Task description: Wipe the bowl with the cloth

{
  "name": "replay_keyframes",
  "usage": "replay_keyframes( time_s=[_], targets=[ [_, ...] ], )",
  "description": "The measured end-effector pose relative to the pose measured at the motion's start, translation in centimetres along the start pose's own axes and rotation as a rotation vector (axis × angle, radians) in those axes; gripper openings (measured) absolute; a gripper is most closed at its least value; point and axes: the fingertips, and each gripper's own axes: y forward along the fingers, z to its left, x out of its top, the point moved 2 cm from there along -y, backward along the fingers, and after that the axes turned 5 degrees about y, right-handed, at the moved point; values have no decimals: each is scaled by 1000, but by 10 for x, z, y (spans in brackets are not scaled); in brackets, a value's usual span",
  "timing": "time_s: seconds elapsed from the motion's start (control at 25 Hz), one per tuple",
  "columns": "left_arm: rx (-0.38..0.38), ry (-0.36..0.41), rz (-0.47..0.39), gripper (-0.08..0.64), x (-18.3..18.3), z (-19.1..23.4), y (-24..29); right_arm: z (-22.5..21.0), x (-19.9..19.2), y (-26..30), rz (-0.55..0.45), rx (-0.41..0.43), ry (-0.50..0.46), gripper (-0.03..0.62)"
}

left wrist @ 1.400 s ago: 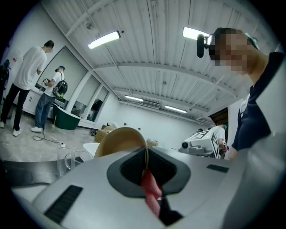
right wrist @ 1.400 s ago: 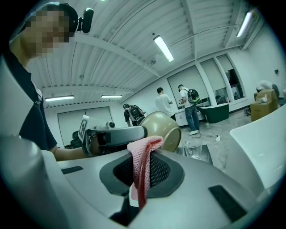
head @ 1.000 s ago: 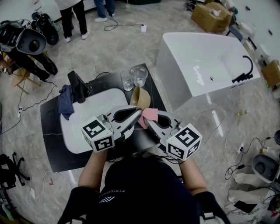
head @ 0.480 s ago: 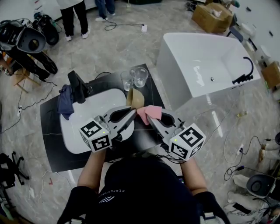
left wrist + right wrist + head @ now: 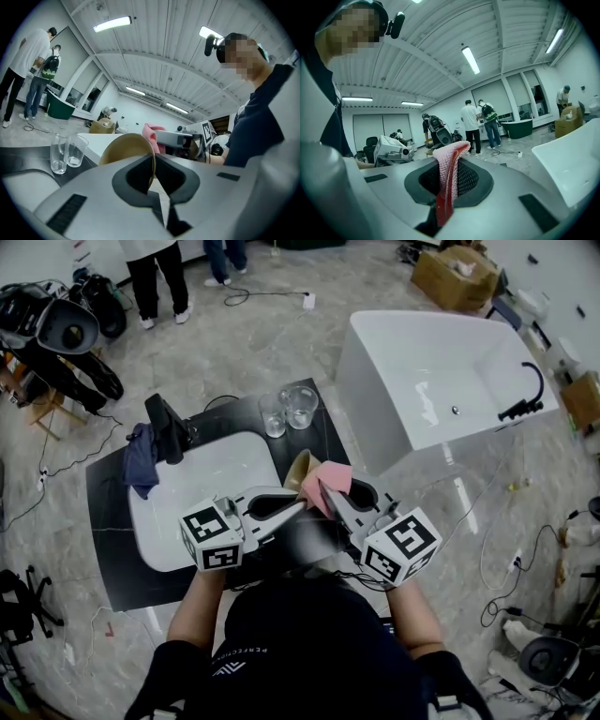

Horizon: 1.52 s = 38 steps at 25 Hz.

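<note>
Tan bowl [image 5: 123, 149], rim in left claw [image 5: 153, 159]

At lower centre, the left gripper [image 5: 297, 507] is clamped on the bowl [image 5: 299, 468] rim, the right gripper [image 5: 324, 491] on the cloth [image 5: 336, 476], tips converged.

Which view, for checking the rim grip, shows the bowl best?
Left gripper view: the bowl sits centred, rim clamped in the left gripper. The head view shows a sliver beside the pink cloth; the right gripper view, none.
</note>
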Motion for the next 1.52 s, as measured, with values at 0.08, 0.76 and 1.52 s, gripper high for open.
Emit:
replay_keyframes(
  time_s=[0.08, 0.76, 1.52],
  targets=[
    [-29, 6, 6, 20, -1, -3, -1, -3, 0, -1, -5, -14, 1, 43],
    [-280, 45, -24, 20, 13, -38, -5, -29, 7, -12, -31, -77, -2, 43],
    [-426, -62, -346, 20, 62, -42, -24, -35, -8, -8, -8, -87, 69, 43]
  ],
)
